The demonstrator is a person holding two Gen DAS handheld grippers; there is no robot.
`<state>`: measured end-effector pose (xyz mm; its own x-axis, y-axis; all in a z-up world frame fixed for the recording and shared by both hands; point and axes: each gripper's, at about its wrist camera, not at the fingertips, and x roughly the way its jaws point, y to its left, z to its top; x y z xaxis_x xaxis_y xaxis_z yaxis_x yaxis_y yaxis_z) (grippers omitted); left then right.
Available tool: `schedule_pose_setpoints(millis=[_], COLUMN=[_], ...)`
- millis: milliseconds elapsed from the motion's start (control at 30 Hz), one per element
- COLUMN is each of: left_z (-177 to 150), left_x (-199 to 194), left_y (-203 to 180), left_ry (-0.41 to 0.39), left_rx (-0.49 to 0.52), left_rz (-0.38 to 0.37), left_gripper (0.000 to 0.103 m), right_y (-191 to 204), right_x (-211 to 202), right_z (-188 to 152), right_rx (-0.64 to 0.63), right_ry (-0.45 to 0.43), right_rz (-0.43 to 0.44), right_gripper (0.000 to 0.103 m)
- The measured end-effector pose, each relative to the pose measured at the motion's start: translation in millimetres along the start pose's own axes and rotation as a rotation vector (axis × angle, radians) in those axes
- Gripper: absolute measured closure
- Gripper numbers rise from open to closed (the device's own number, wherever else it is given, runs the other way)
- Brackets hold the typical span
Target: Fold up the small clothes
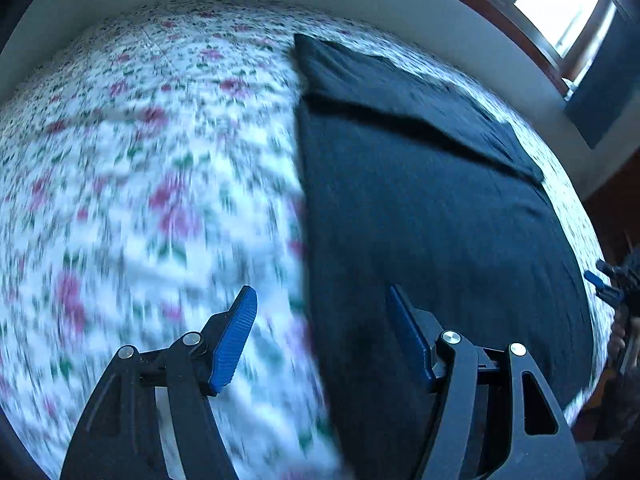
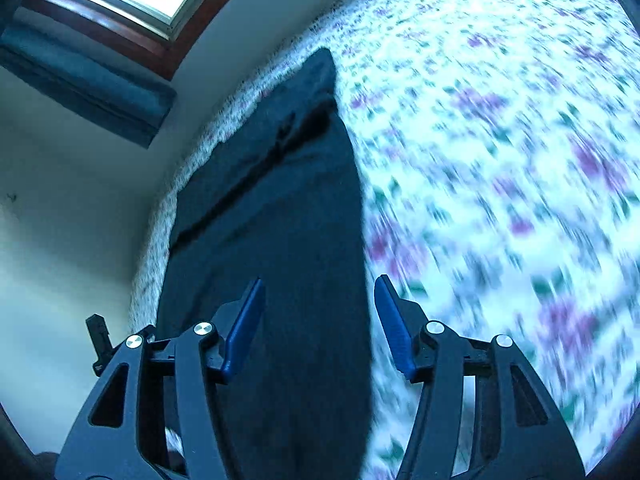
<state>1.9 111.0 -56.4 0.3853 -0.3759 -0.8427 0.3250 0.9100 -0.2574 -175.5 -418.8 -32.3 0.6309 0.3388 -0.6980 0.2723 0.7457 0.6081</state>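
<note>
Dark garment is lying lengthwise ahead of both grippers, left gripper and right gripper; we are holding jaws apart, empty.

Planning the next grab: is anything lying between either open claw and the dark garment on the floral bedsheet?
Nothing visible. The left claw and right claw both hang open over the dark garment, empty, with no other item on the floral bedsheet nearby.

No readable text, label, brand, number or sign shows in either view.
</note>
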Motion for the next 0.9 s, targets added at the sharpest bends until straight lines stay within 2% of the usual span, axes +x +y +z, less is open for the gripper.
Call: schedule_pose_setpoints(millis=[200, 367, 433, 500, 733, 833, 900], left_z=[-37, -49, -55, -61, -76, -79, -80], left_x=[-18, -24, -27, -28, -31, -32, -33], left_y=[-10, -19, -21, -25, -32, -36, -40], left_ry=[-0.007, -0.013, -0.007, -0.011, 0.010, 0.020, 0.017], left_rx=[-0.003, -0.008, -0.015, -0.012, -0.048, -0.040, -0.023], left_rz=[-0.065, -0.116, -0.157, -0.189, -0.340, -0.365, -0.356], left_gripper=[0.037, 0.037, 0.036, 0.025, 0.025, 0.025, 0.025], right_y=[-1, 2, 3, 6, 23, 35, 40], right_x=[-5, -6, -4, -4, -4, -4, -3], right_z=[-32, -56, -65, -74, -100, -107, -110], right_rx=[-0.010, -0.014, 0.005, 0.007, -0.025, -0.085, -0.098], right_ry=[0.060, 0.096, 0.129, 0.153, 0.233, 0.249, 0.266], right_rz=[0.024, 0.094, 0.151, 0.197, 0.286, 0.274, 0.276], right_gripper=[0.042, 0.030, 0.029, 0.029, 0.028, 0.028, 0.031])
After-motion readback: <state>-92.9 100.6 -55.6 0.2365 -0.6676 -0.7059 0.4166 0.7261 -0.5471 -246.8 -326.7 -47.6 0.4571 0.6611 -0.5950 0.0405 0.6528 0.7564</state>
